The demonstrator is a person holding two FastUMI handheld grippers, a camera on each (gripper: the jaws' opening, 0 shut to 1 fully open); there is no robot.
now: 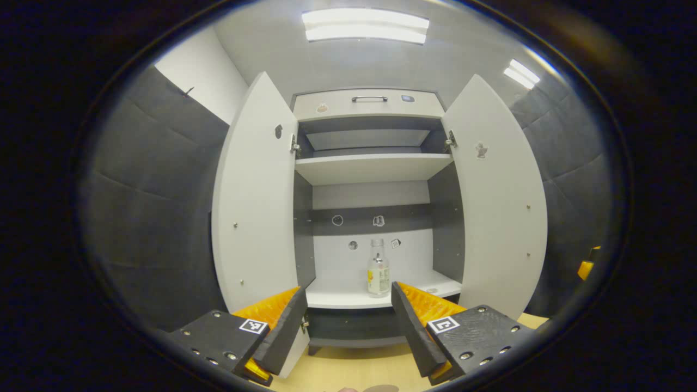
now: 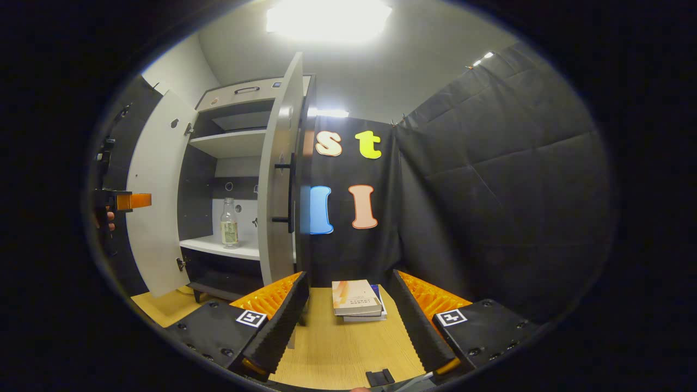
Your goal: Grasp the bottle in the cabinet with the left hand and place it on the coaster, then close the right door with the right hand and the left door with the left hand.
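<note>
A clear glass bottle [image 1: 378, 269] with a pale label stands upright on the cabinet's lower shelf [image 1: 348, 296], right of the middle. Both white doors are swung wide: the left door [image 1: 256, 207] and the right door [image 1: 501, 201]. My left gripper [image 1: 348, 288] is open in front of the shelf, short of the bottle and holding nothing. In the right gripper view the bottle [image 2: 229, 223] shows past the right door [image 2: 280, 179], which is seen edge-on with its black handle [image 2: 291, 188]. My right gripper [image 2: 348, 280] is open over the wooden table [image 2: 326, 348].
Two stacked books [image 2: 356, 299] lie on the table against the black wall. An upper shelf [image 1: 370, 166] and a drawer [image 1: 369, 102] sit above the bottle. A small black object [image 2: 379, 377] lies at the table's near edge. The left gripper [image 2: 122, 201], hand-held, hovers beside the left door [image 2: 158, 190].
</note>
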